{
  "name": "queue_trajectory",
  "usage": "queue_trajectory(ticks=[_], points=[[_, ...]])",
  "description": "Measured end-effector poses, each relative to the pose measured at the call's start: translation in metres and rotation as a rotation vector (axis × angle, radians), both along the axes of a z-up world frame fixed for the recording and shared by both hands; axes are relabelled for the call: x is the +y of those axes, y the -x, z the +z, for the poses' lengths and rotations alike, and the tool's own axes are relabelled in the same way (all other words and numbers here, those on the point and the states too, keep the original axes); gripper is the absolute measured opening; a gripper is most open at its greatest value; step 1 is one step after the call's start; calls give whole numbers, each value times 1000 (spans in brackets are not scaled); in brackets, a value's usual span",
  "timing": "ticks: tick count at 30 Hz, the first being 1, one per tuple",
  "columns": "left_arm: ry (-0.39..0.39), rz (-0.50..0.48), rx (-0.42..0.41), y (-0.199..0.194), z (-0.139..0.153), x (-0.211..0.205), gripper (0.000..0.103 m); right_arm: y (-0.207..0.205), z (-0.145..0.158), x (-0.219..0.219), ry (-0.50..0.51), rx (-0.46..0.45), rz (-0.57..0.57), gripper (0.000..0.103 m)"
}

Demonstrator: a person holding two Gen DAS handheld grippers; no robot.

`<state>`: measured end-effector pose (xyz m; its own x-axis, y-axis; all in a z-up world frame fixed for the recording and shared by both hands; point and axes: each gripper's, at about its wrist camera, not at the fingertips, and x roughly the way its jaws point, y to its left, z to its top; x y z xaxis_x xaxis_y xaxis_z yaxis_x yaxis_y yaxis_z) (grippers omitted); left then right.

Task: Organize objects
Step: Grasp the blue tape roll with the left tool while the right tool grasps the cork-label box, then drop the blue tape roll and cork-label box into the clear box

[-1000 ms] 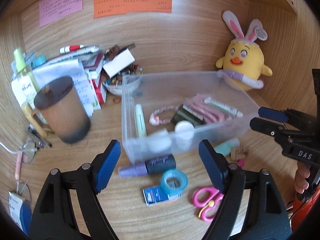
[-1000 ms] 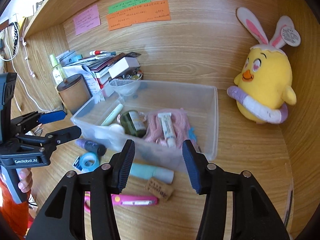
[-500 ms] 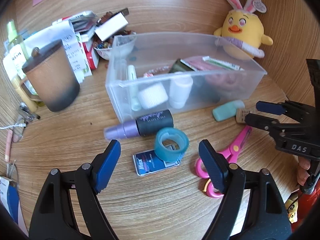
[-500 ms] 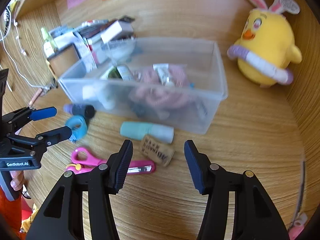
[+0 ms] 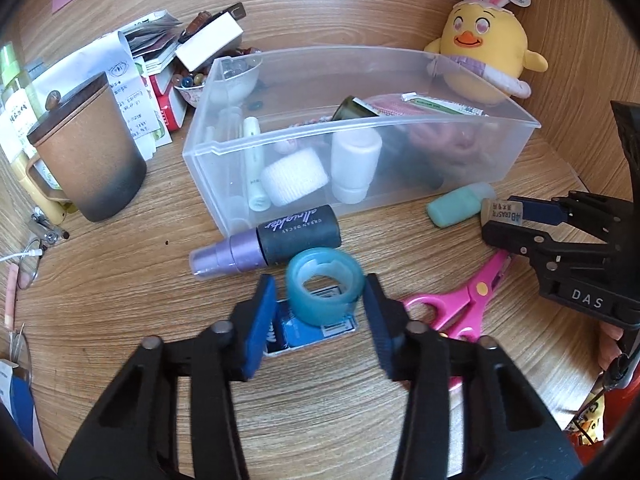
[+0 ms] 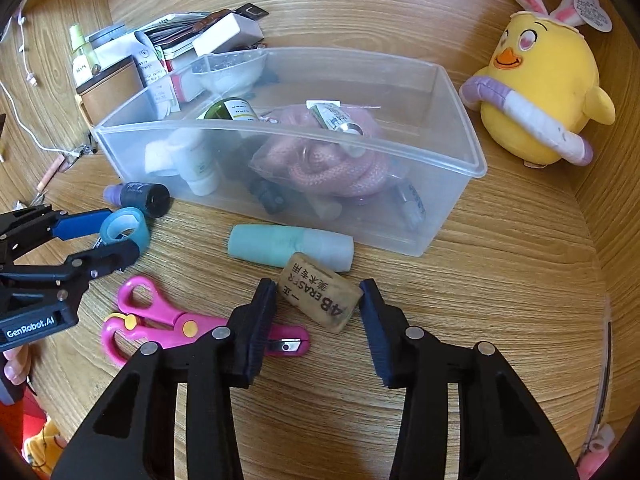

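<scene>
Left gripper [image 5: 320, 300] brackets the tape roll [image 5: 325, 286], right gripper [image 6: 318, 304] the eraser [image 6: 318, 298]; both jaws released, poised to clench for binning

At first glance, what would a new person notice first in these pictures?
Probably the yellow chick plush with rabbit ears, standing right of the clear plastic bin. In front of the bin, the left gripper brackets a blue tape roll, the right gripper an eraser; pink scissors lie between.
</scene>
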<state>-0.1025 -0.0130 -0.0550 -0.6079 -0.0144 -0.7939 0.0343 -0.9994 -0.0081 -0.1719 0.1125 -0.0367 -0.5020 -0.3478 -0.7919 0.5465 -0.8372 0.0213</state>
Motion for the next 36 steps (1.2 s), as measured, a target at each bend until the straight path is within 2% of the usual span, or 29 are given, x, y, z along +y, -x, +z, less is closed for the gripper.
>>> queue_trajectory(ticks=[12, 27, 36], points=[[-24, 3, 66, -11, 19, -2, 38, -4, 19, 14, 71, 18, -8, 39], [-21, 37, 233, -12, 75, -11, 38, -13, 82, 10, 186, 153, 14, 39], [-48, 67, 213, 13, 76, -28, 38, 13, 88, -13, 192, 163, 19, 39]])
